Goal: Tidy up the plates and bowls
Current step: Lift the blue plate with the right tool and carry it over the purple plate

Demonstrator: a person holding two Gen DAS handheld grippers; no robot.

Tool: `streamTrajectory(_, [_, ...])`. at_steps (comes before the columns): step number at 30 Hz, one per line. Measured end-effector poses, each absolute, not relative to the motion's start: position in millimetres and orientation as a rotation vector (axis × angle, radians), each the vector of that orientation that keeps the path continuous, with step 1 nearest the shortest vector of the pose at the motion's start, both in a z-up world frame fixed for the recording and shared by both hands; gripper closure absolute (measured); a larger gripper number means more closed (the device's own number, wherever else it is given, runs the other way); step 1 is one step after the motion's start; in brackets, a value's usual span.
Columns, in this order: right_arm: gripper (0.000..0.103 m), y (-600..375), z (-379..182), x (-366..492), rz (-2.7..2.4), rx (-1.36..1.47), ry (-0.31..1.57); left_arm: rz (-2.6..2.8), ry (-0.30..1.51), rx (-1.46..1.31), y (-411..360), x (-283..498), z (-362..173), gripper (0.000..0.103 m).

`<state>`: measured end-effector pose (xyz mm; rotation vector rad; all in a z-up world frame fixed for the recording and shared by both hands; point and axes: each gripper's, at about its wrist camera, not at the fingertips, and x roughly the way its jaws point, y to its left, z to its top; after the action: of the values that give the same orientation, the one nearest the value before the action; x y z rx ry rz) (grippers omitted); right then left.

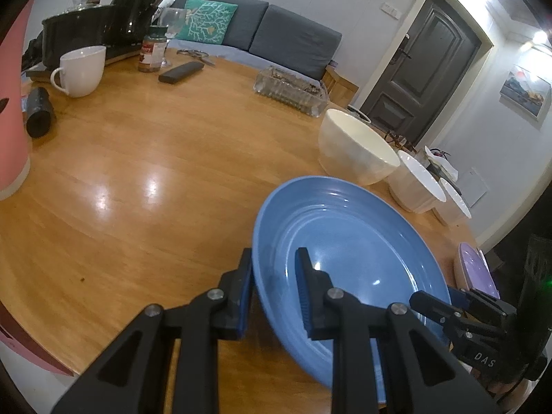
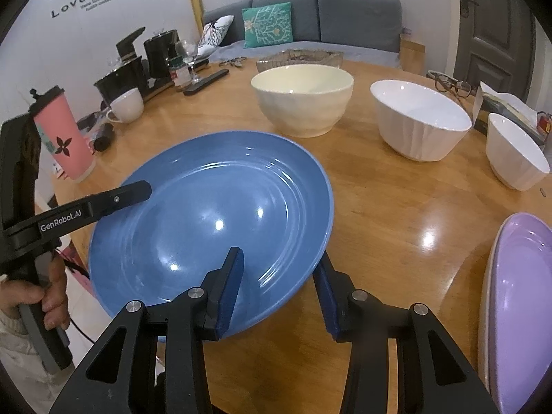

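A blue plate (image 1: 348,241) (image 2: 214,214) is tilted above the wooden table (image 1: 138,172), held at two sides. My left gripper (image 1: 275,276) is shut on its left rim, one pad inside the plate and one outside. My right gripper (image 2: 277,283) is clamped on the near right rim in the same way and also shows in the left wrist view (image 1: 434,302). Beyond the plate stand a cream bowl (image 2: 303,100), a large white bowl (image 2: 421,124) and a small white bowl (image 2: 517,155). A purple plate (image 2: 521,303) lies at the right.
A pink tumbler (image 2: 63,138), a white mug (image 1: 81,70), black kettles (image 1: 103,24), a spice jar (image 1: 151,53), a remote (image 1: 181,71) and a glass tray (image 1: 289,89) stand toward the back left. Eyeglasses (image 2: 452,84) lie at the far right edge. A person's hand (image 2: 51,296) holds the left gripper's handle.
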<state>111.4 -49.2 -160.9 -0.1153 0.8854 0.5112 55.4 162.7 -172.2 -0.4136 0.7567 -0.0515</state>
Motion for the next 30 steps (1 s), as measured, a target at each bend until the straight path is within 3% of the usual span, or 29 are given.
streamTrajectory(30, [0.067, -138.5, -100.8, 65.4, 0.464, 0.012, 0.689, -0.108, 0.656, -0.242, 70.3, 28.0, -98.2, 0.083])
